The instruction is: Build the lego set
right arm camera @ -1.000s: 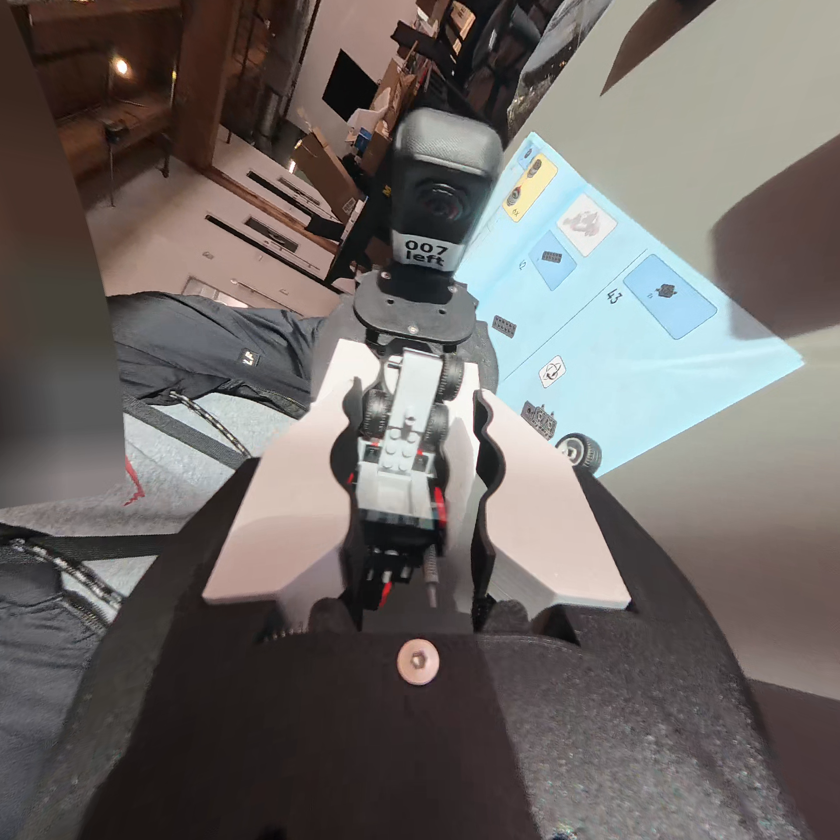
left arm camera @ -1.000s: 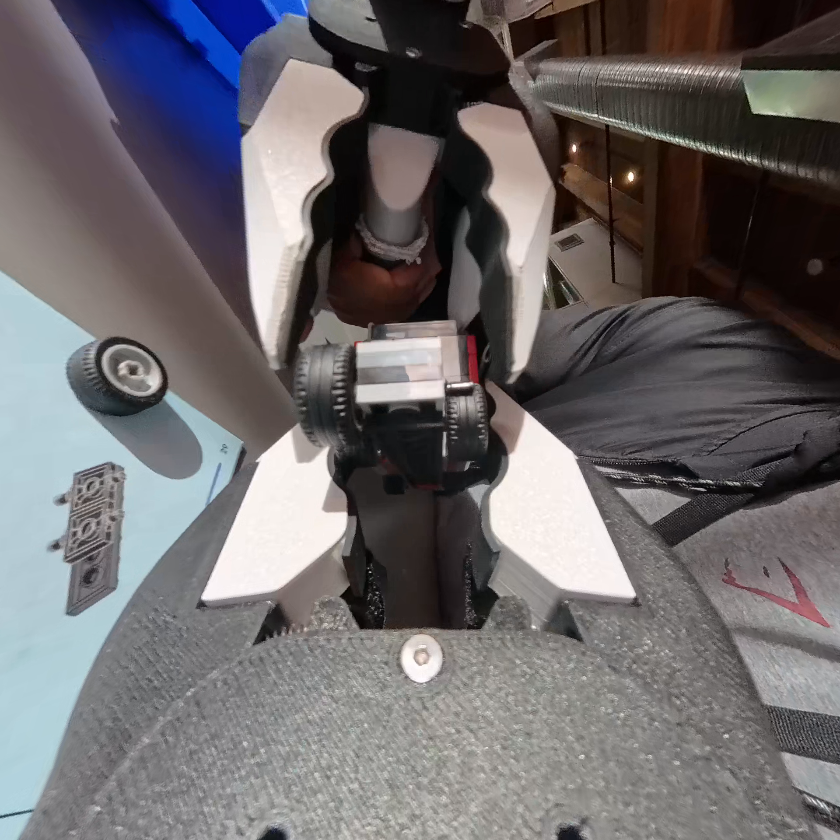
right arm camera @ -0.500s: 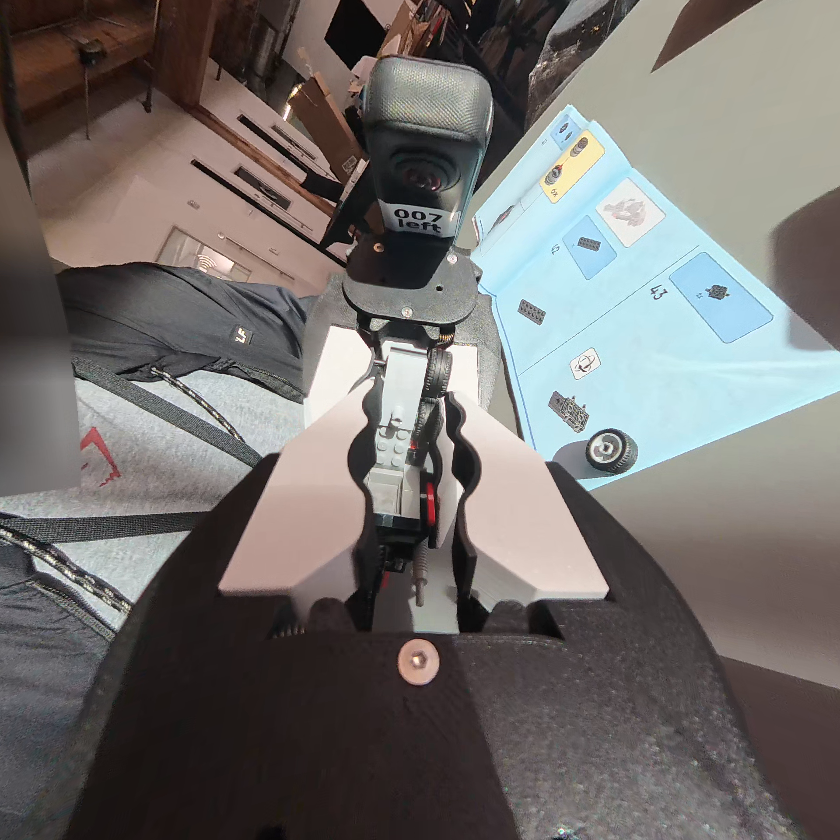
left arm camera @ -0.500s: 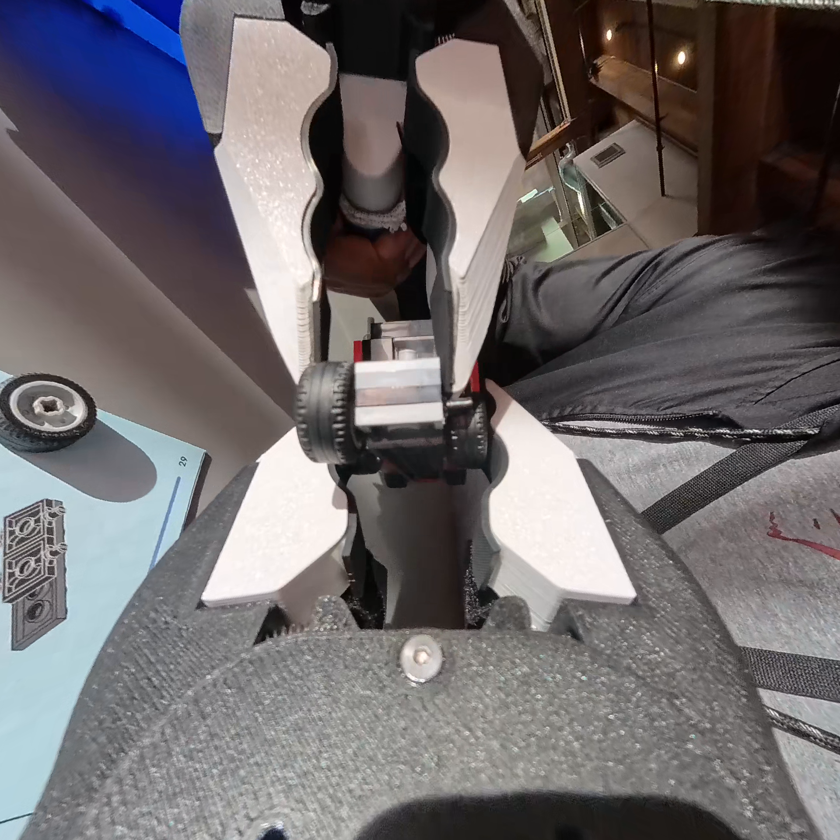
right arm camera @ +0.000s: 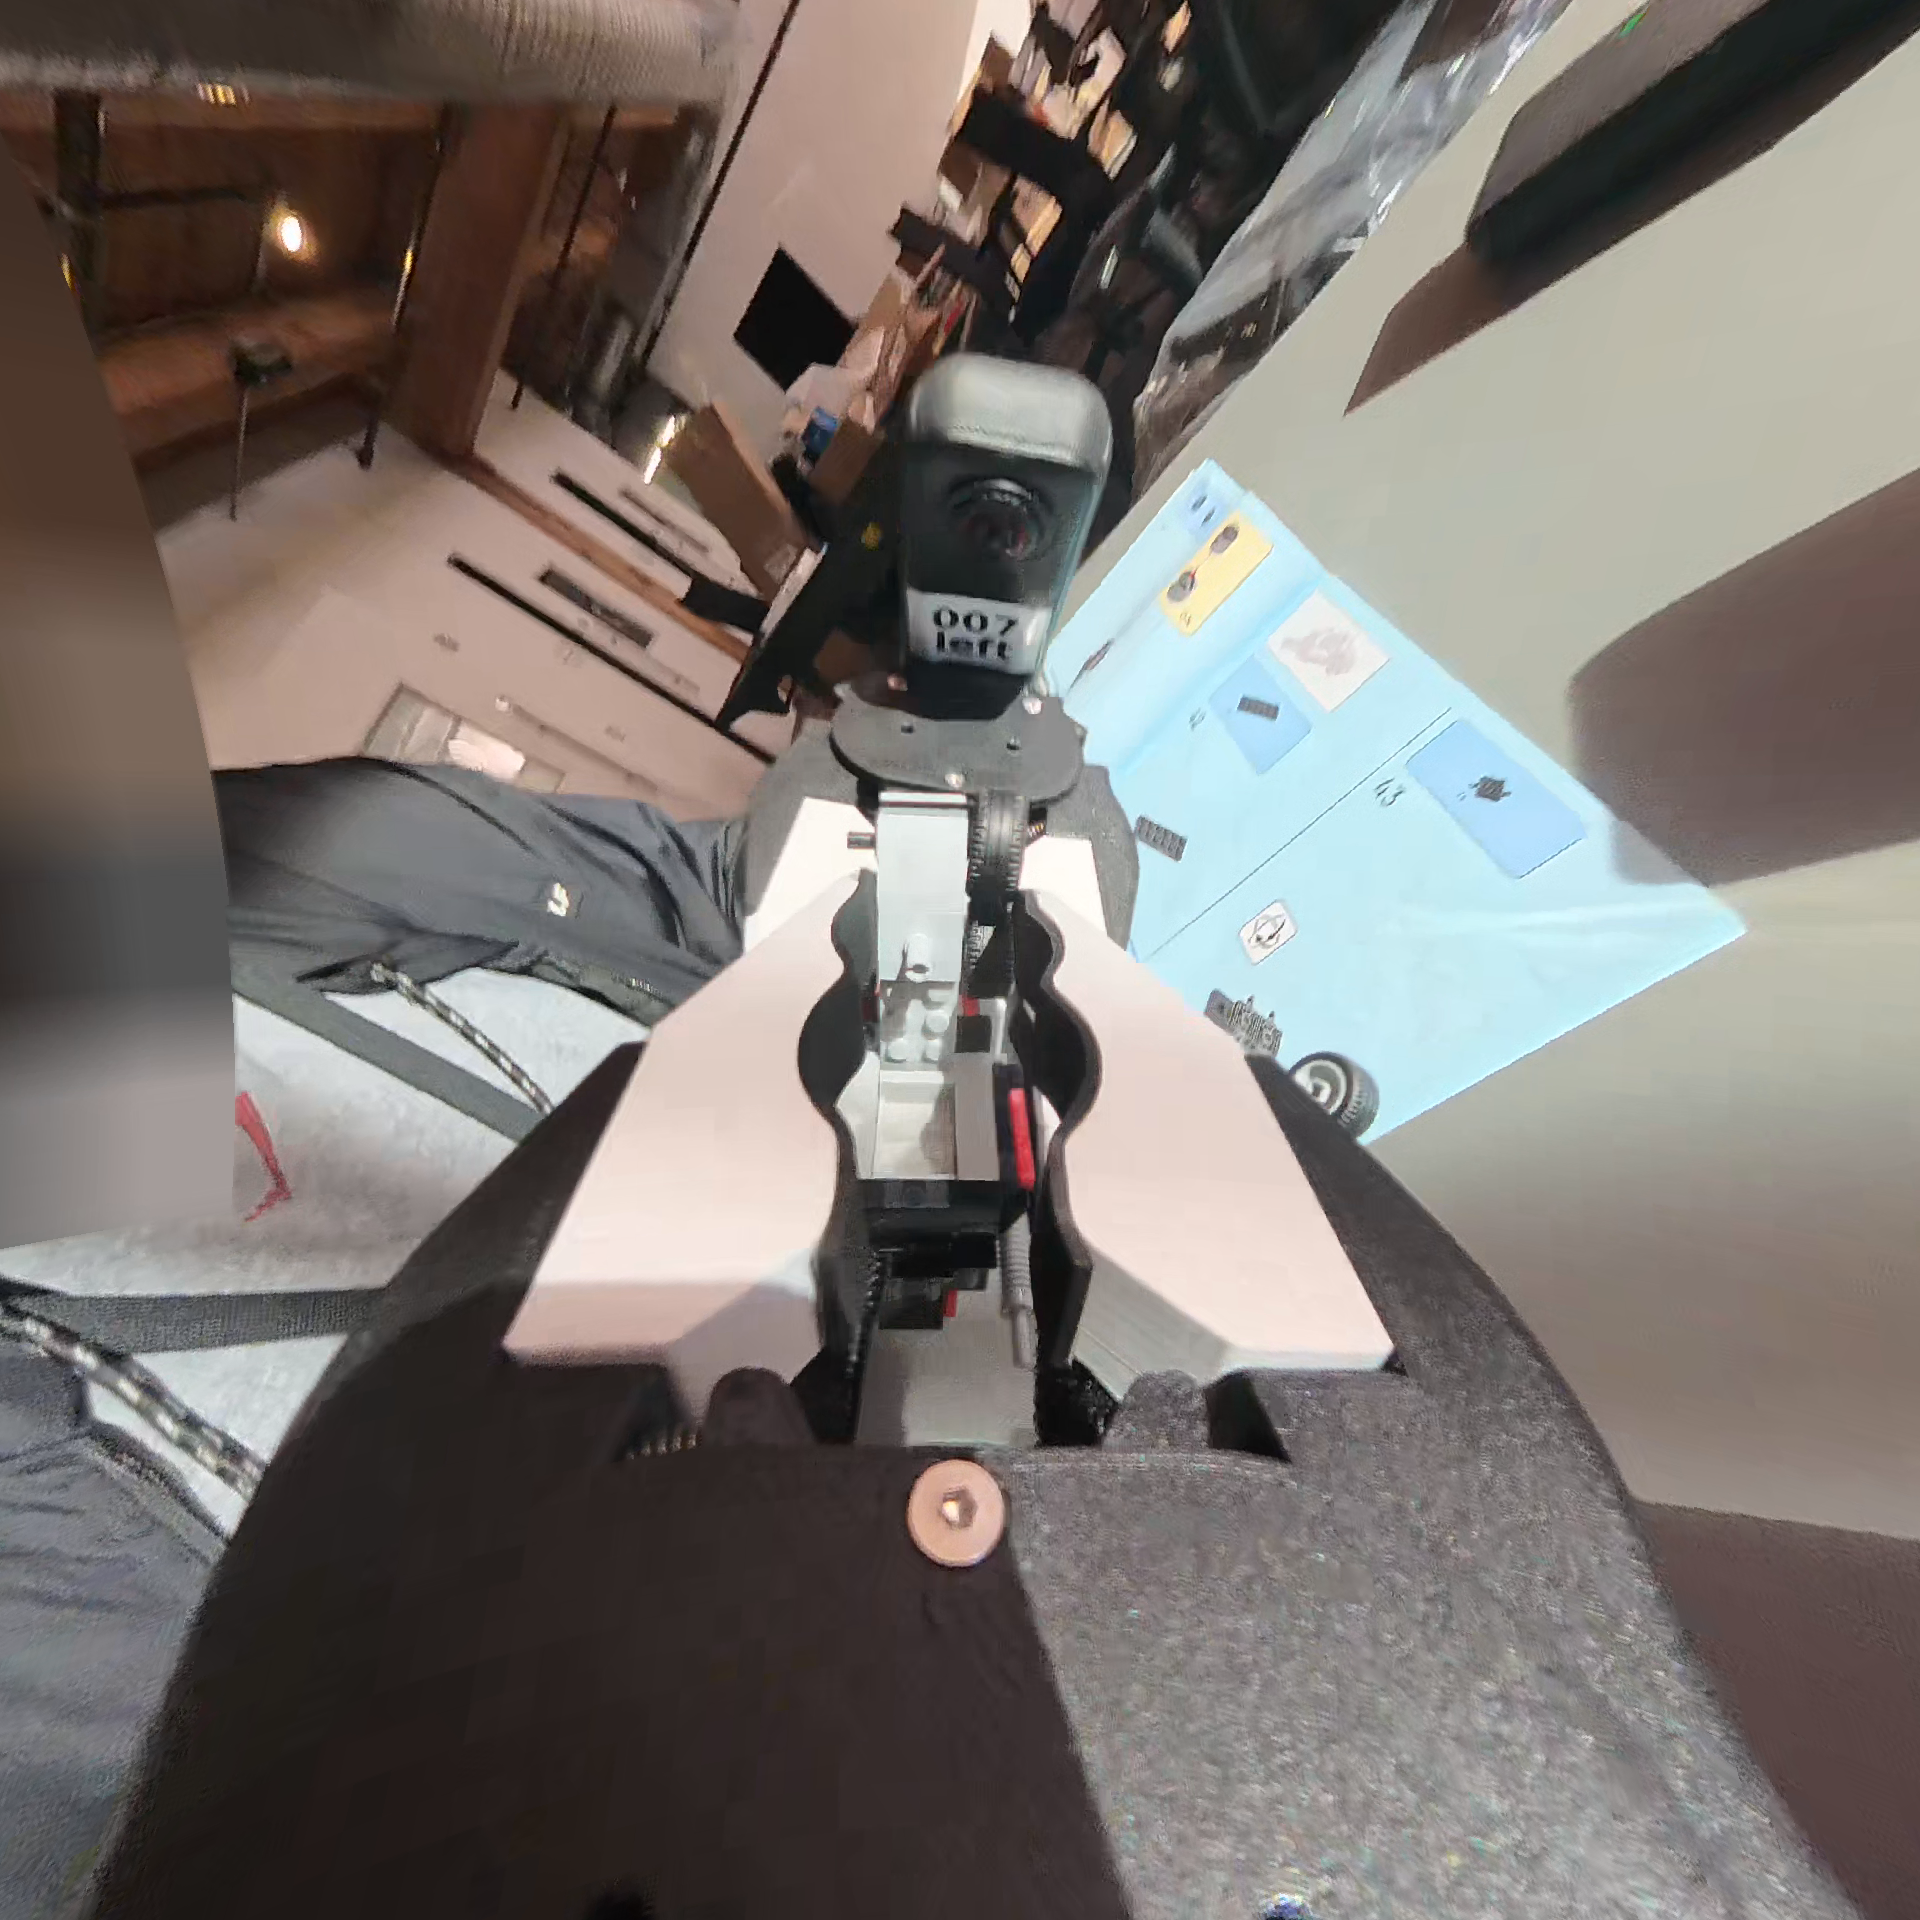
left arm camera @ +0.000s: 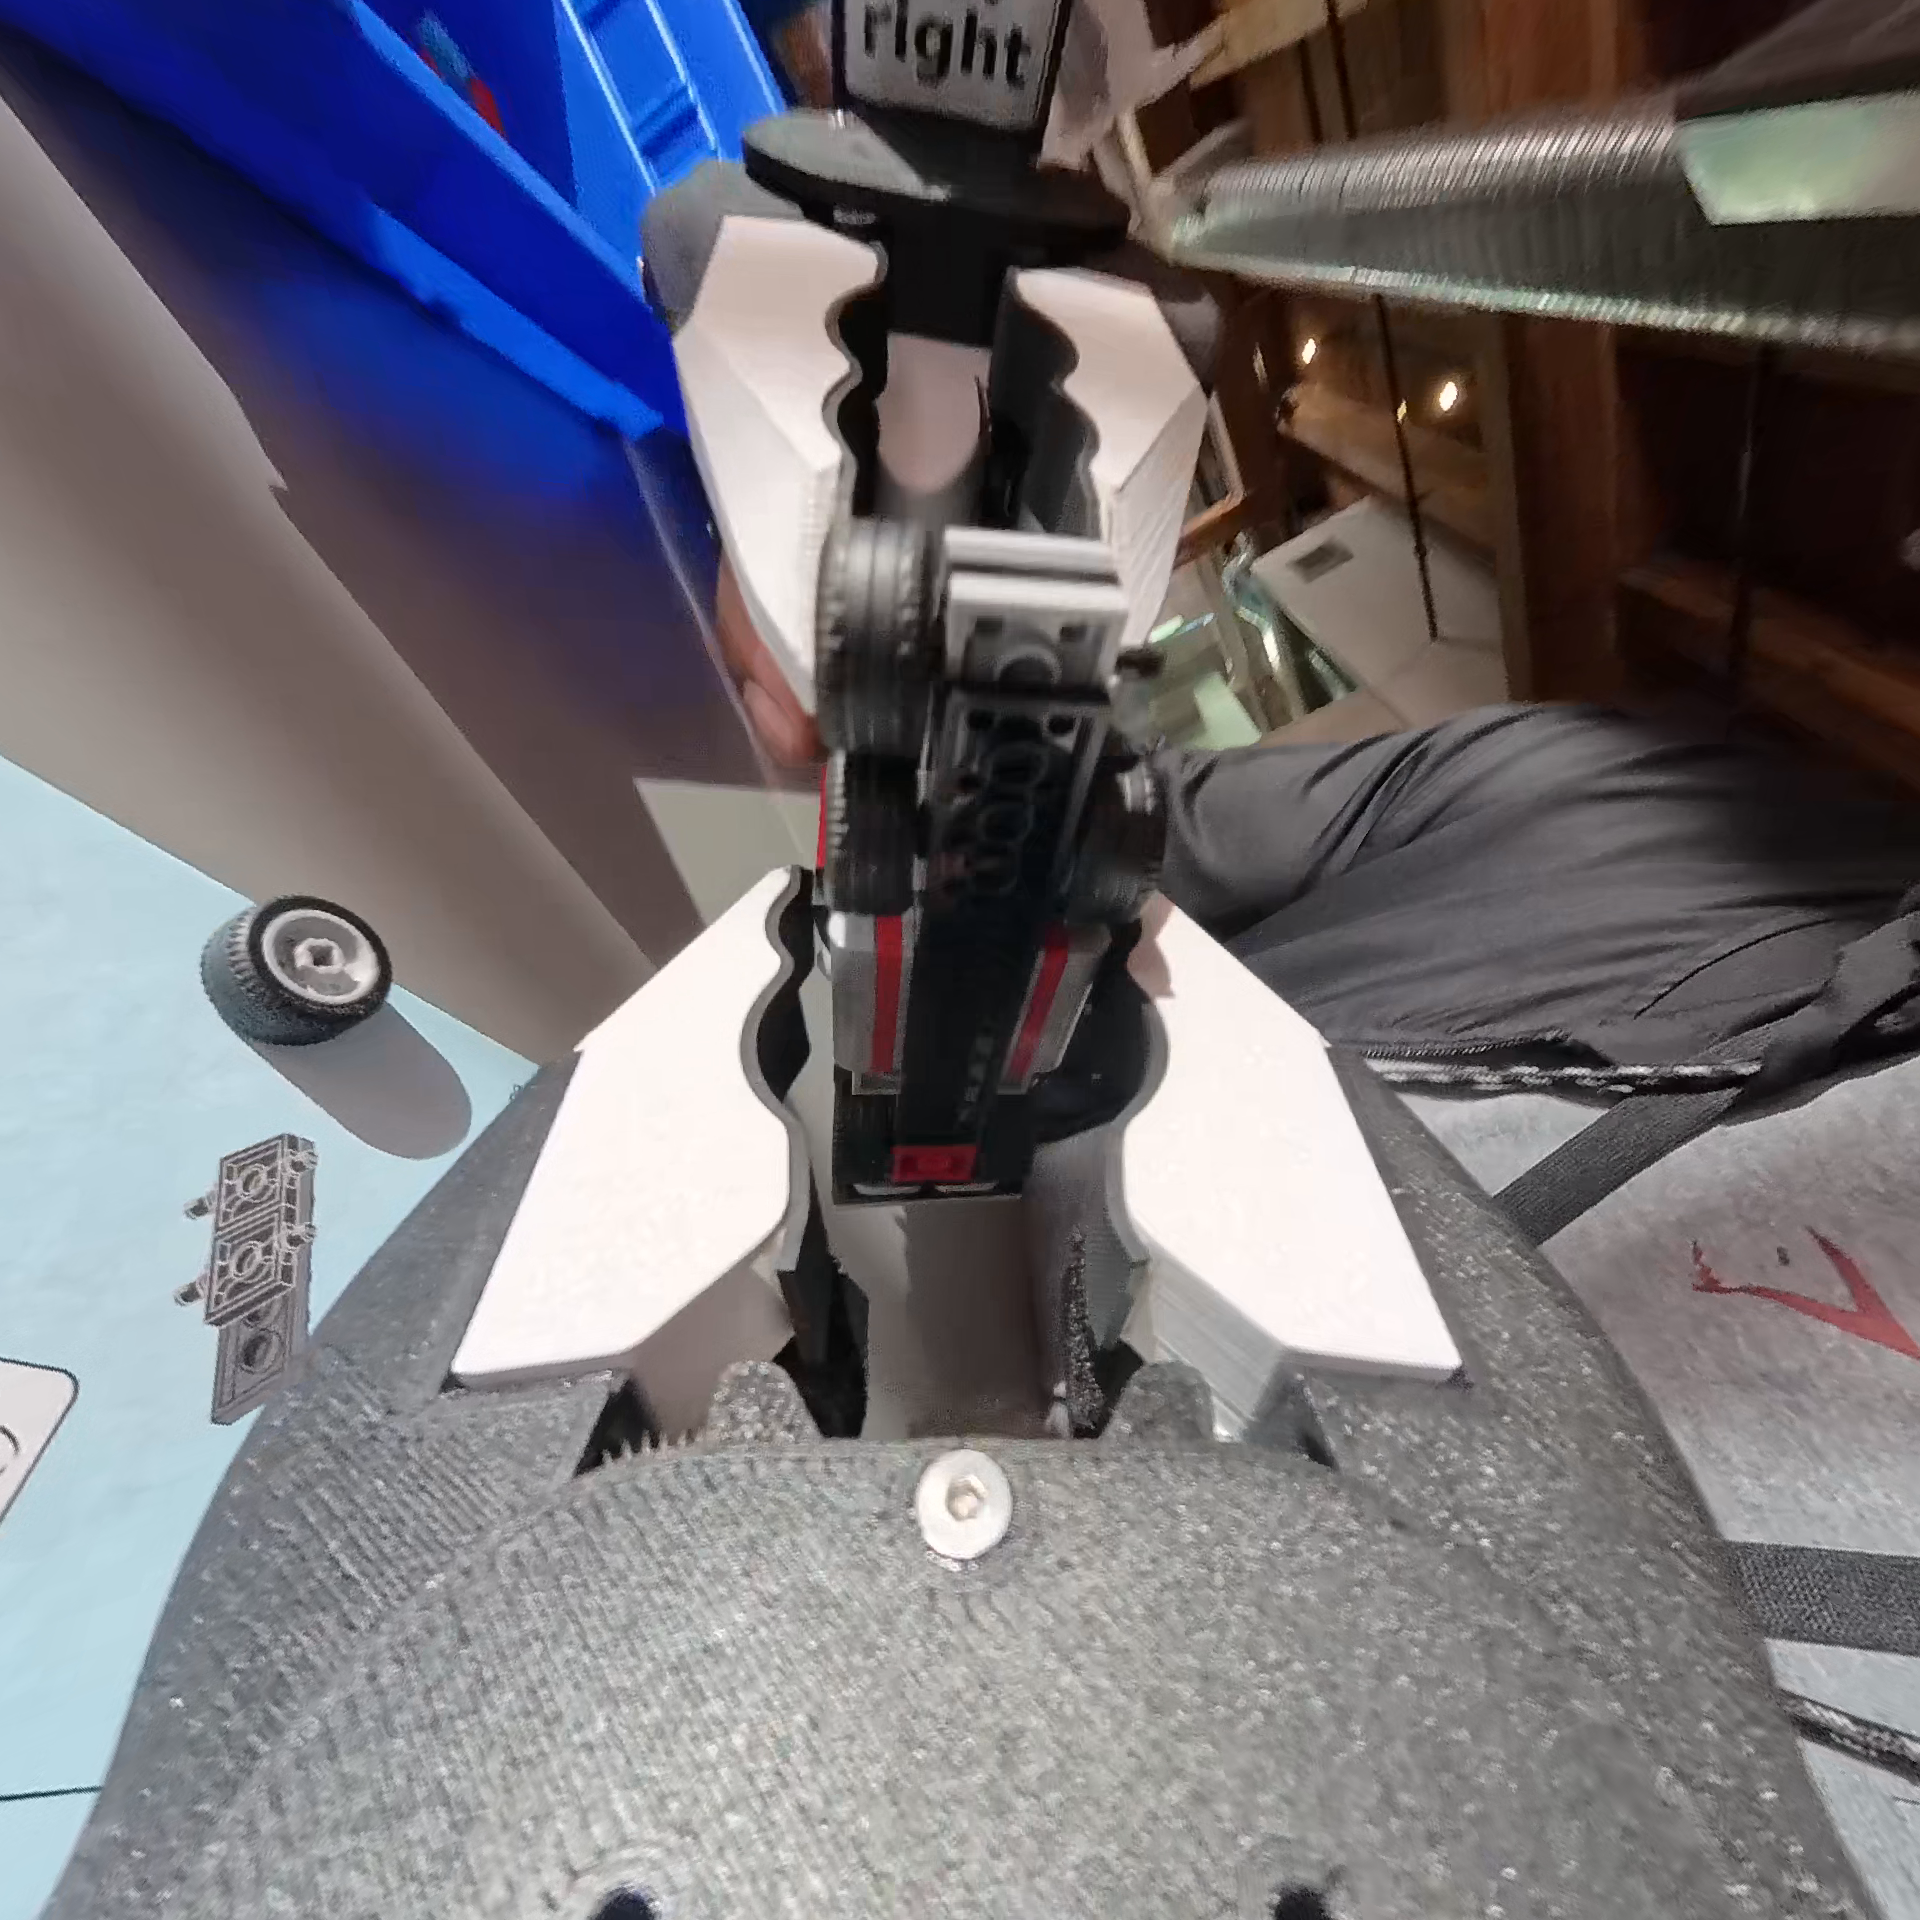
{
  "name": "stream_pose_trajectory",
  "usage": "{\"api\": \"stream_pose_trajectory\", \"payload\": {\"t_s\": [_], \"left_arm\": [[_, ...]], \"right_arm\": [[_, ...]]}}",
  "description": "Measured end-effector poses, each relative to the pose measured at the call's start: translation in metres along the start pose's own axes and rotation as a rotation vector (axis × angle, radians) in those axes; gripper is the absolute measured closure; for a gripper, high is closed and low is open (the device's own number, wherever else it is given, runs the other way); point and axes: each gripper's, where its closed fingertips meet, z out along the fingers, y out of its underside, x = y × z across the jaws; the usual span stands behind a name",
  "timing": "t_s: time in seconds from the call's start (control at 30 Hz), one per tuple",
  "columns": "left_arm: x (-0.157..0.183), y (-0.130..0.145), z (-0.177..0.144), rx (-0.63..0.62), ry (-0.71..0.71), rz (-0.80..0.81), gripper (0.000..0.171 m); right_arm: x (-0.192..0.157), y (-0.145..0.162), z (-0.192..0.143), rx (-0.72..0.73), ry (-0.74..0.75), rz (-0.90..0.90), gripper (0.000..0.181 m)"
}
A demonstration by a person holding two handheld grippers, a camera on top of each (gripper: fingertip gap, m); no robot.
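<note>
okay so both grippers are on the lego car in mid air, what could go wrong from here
1. The lego car hangs off the table between the left gripper and right gripper; if either loosens or they twist against each other, it may drop or pop apart.
2. A bare axle pin sticks out where a wheel is missing; it could catch or bend.
3. The loose wheel rests on the instruction booklet near the edge, so a nudge might roll it away.
</note>
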Motion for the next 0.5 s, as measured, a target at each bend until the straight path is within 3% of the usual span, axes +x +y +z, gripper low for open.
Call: {"api": "stream_pose_trajectory", "payload": {"t_s": [0.23, 0.5], "left_arm": [[-0.005, -0.033, -0.01, 0.241, 0.014, -0.025, 0.116], [-0.005, -0.037, -0.018, 0.262, 0.038, -0.071, 0.12]], "right_arm": [[0.008, -0.024, -0.011, 0.194, 0.033, 0.092, 0.164], [0.013, -0.028, -0.014, 0.226, 0.041, 0.119, 0.164]]}}
